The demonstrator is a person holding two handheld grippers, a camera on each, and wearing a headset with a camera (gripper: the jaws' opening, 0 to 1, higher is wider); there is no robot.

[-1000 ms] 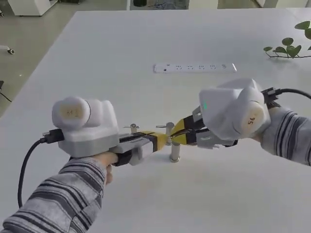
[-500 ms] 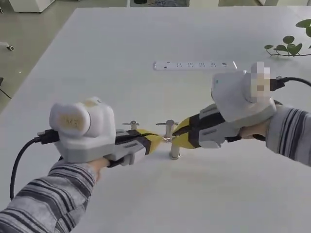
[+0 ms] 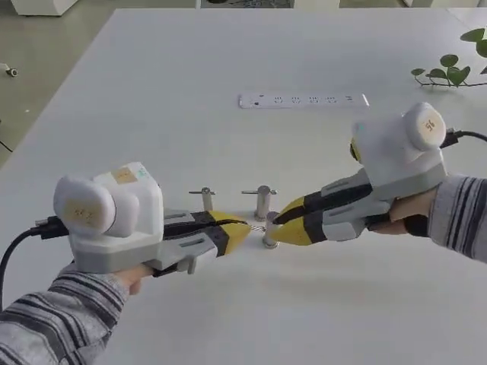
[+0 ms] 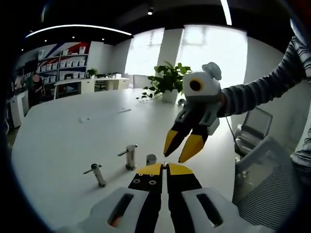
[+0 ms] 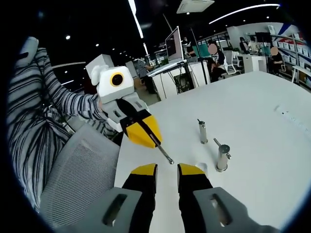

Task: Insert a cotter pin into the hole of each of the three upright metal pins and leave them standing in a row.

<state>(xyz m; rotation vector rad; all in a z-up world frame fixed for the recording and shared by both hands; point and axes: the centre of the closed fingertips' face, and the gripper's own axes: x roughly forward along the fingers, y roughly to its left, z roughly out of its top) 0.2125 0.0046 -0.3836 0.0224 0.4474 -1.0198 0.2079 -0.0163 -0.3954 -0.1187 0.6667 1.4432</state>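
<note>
Left gripper (image 3: 243, 225) — jaws clamped on a thin grey metal cotter pin (image 5: 163, 149) — faces the right gripper (image 3: 278, 222), whose jaws stand apart. Between their tips stands an upright silver metal pin (image 3: 268, 239) on the white table (image 3: 228, 91). A second upright pin (image 3: 262, 201) at its 12 o'clock and a third upright pin (image 3: 206, 199) at 10 o'clock each carry a crosswise pin.

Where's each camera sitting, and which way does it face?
Head view: on the headset, facing forward and down at the white workbench; both grey striped sleeves, the left hand-held gripper and the right hand-held gripper show.
Left gripper view: rides the left hand-held gripper, looks along its shut yellow jaws towards the right one and its sleeve.
Right gripper view: rides the right hand-held gripper, looks along its open jaws at the left one, which holds a thin metal cotter pin.
Shared: all show the upright silver metal pins.
</note>
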